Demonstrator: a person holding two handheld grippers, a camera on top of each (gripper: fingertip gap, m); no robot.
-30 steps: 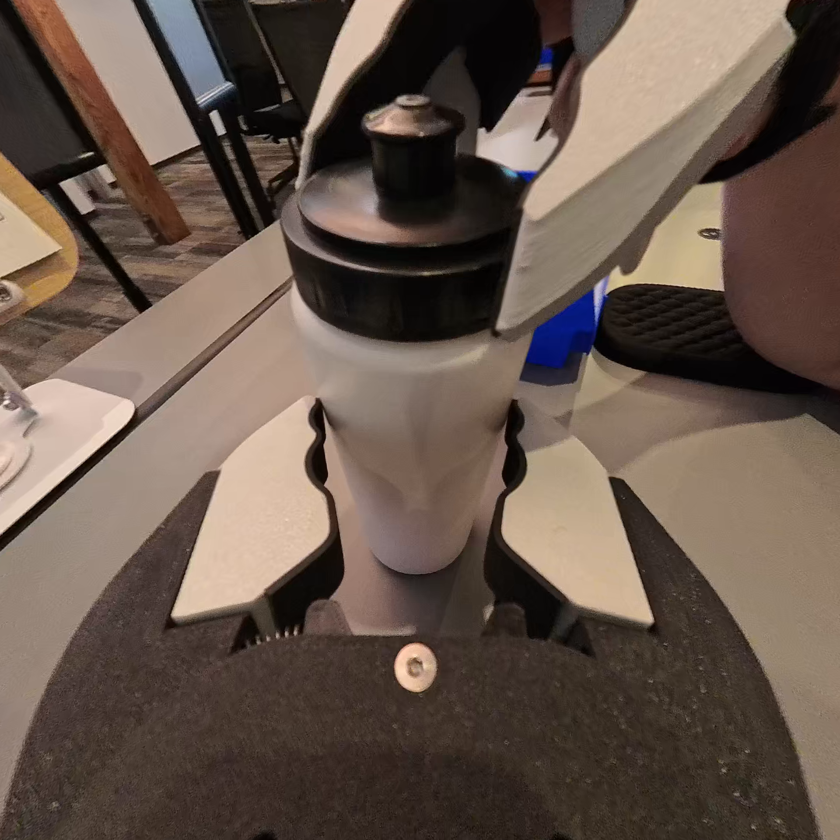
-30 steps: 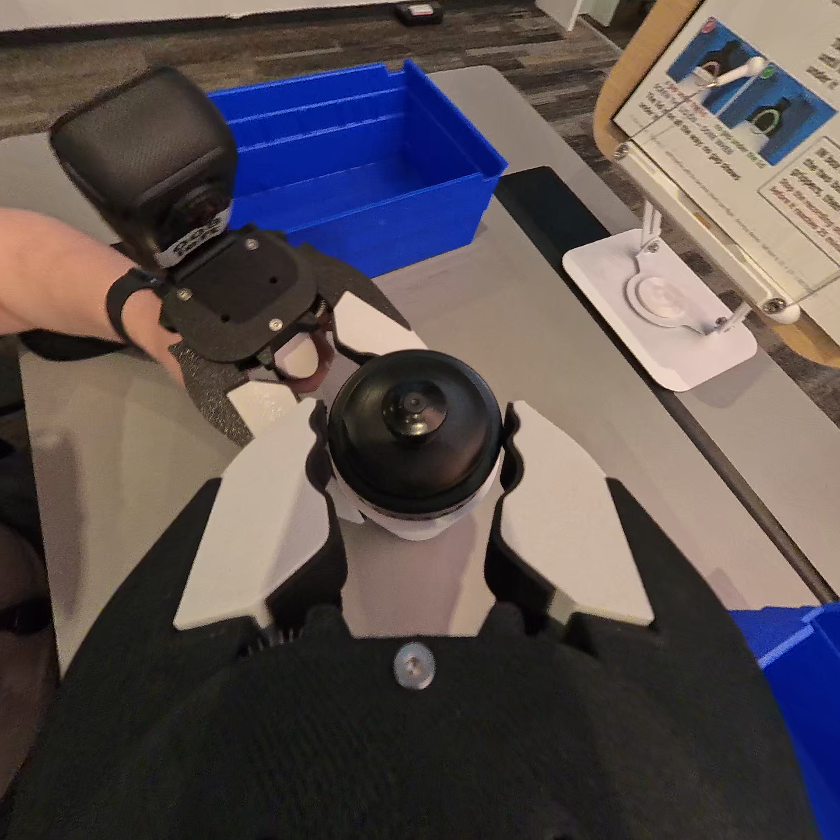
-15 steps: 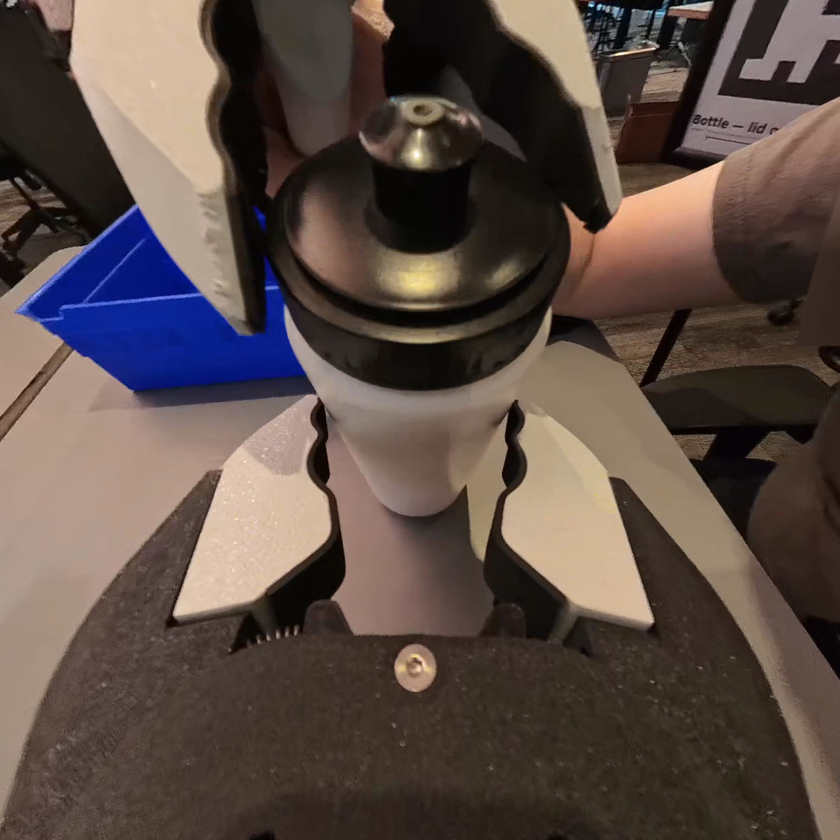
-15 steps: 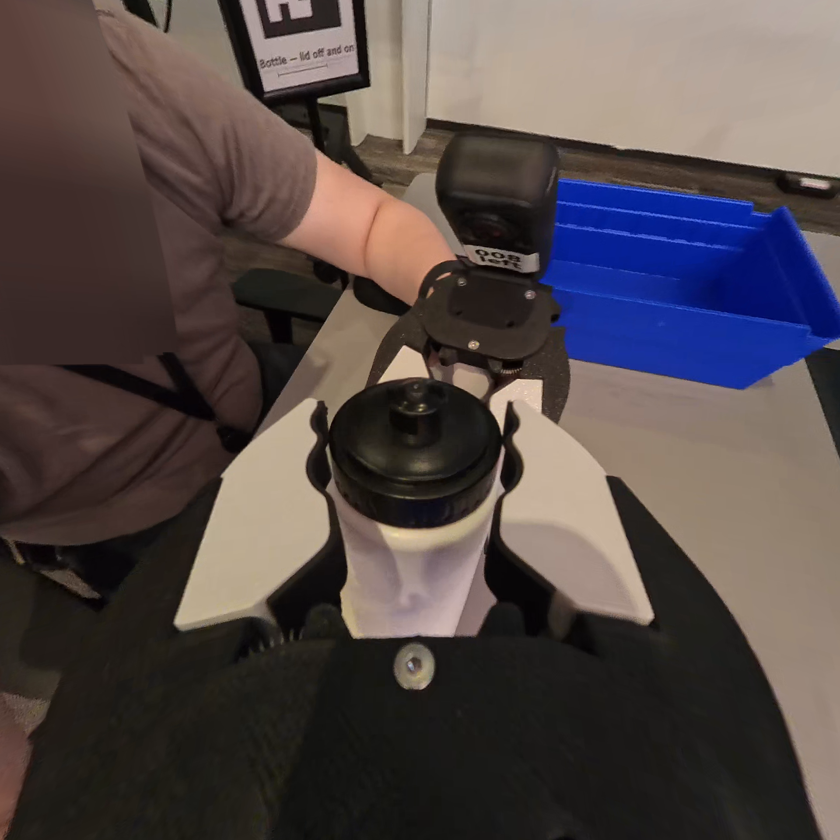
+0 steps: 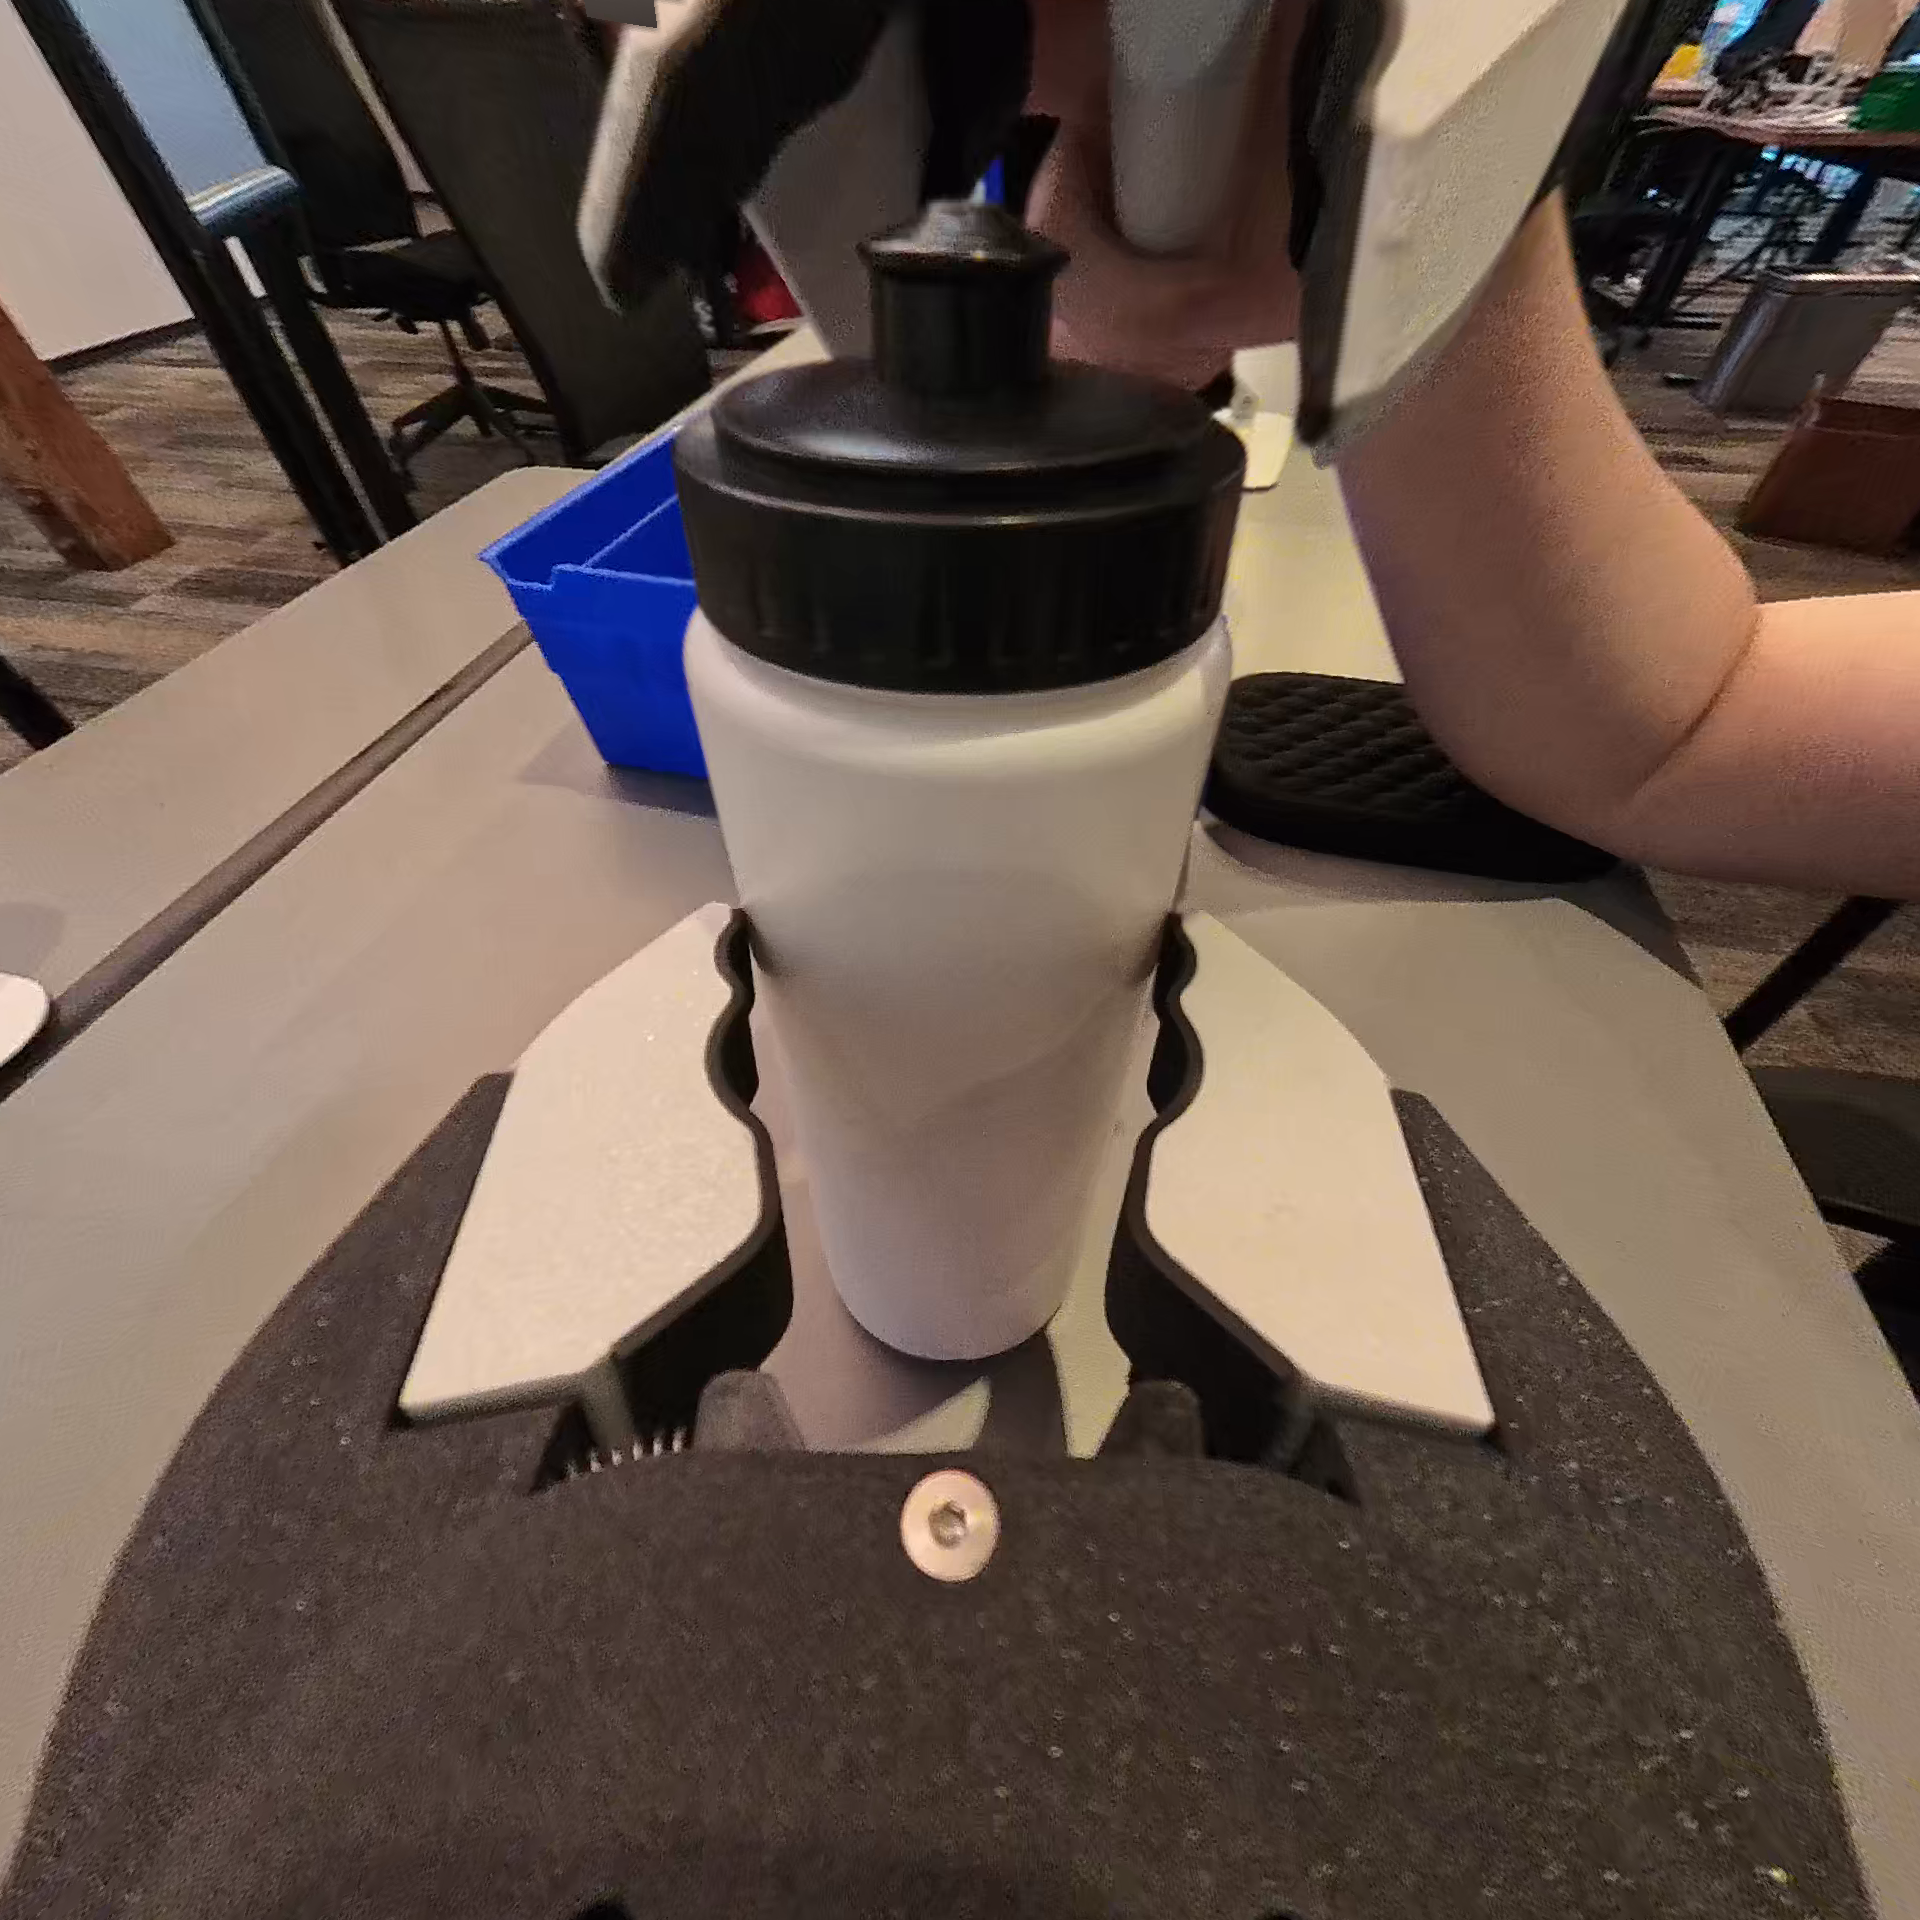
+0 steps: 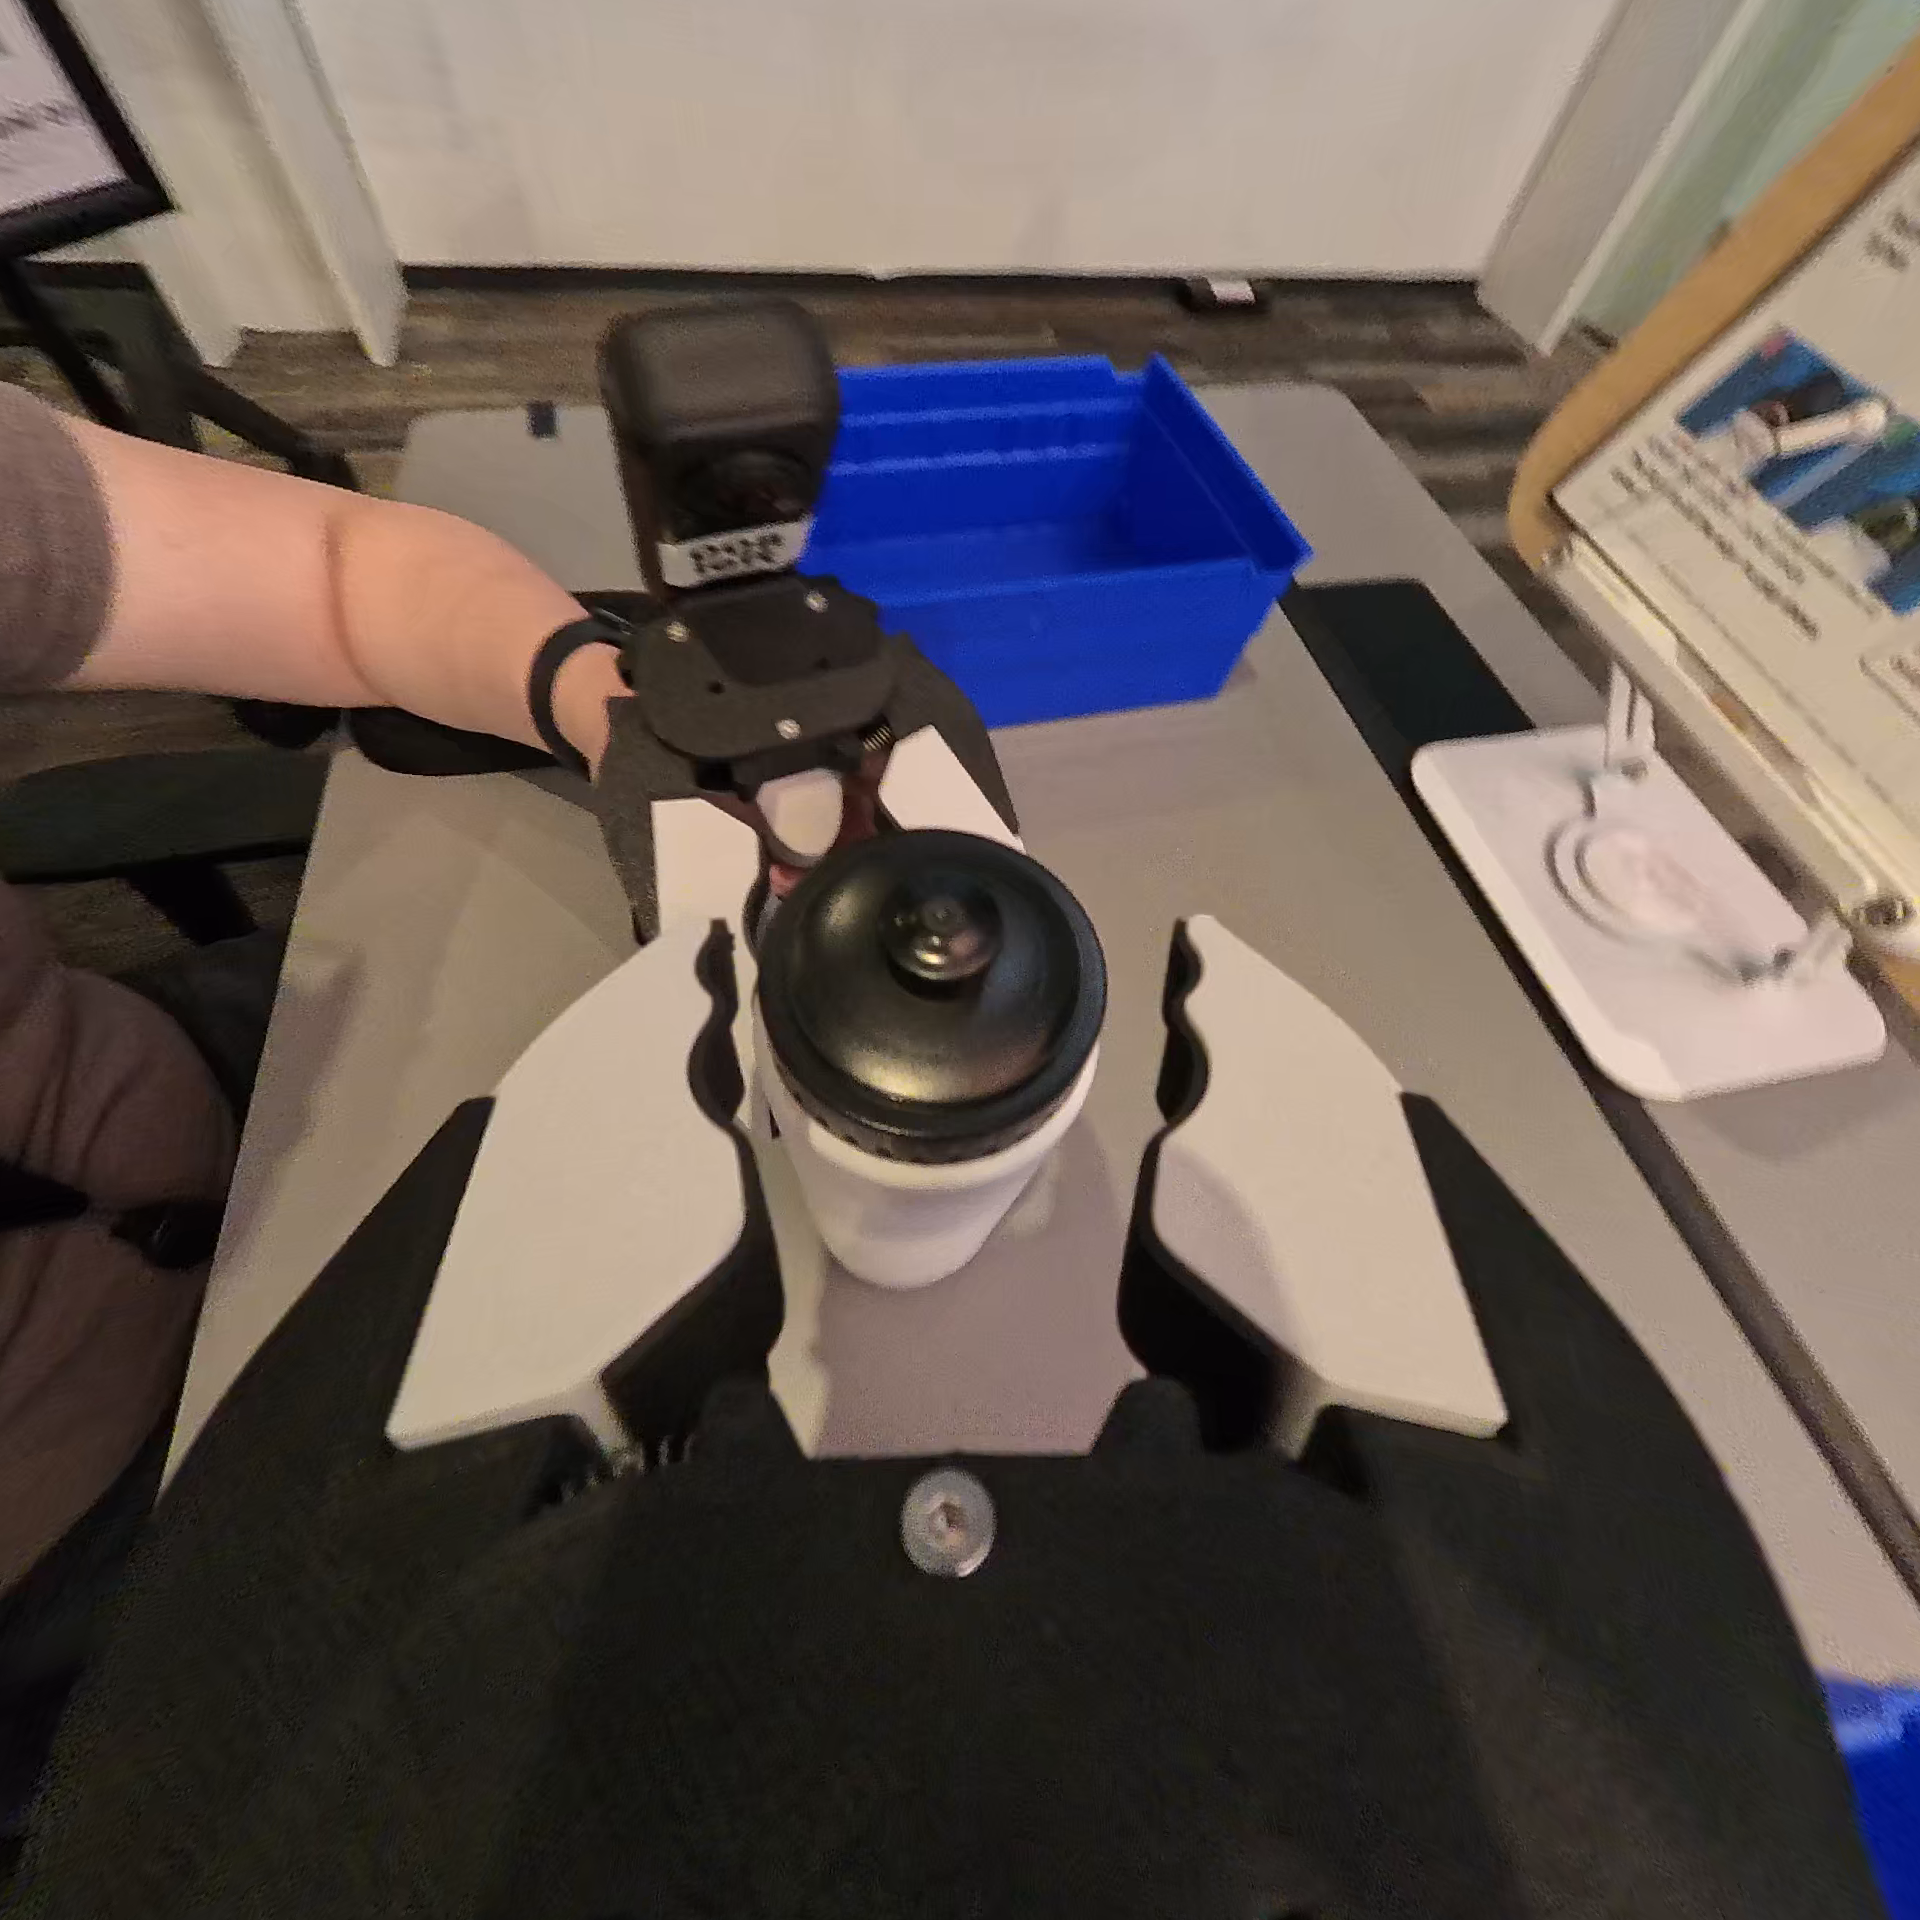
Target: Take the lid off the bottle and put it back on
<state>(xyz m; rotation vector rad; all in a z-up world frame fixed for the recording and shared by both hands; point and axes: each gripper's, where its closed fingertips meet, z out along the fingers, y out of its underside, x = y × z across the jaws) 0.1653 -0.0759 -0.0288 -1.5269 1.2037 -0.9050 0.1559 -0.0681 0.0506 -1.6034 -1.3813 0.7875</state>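
Your left gripper (image 5: 951, 1039) has its jaws pinching the upright white bottle (image 5: 956, 935) at its waist, near the worktop's (image 5: 312, 935) middle, while your right gripper (image 6: 940, 1023) hangs above the black lid (image 6: 930, 1003), jaws spread clear either side.
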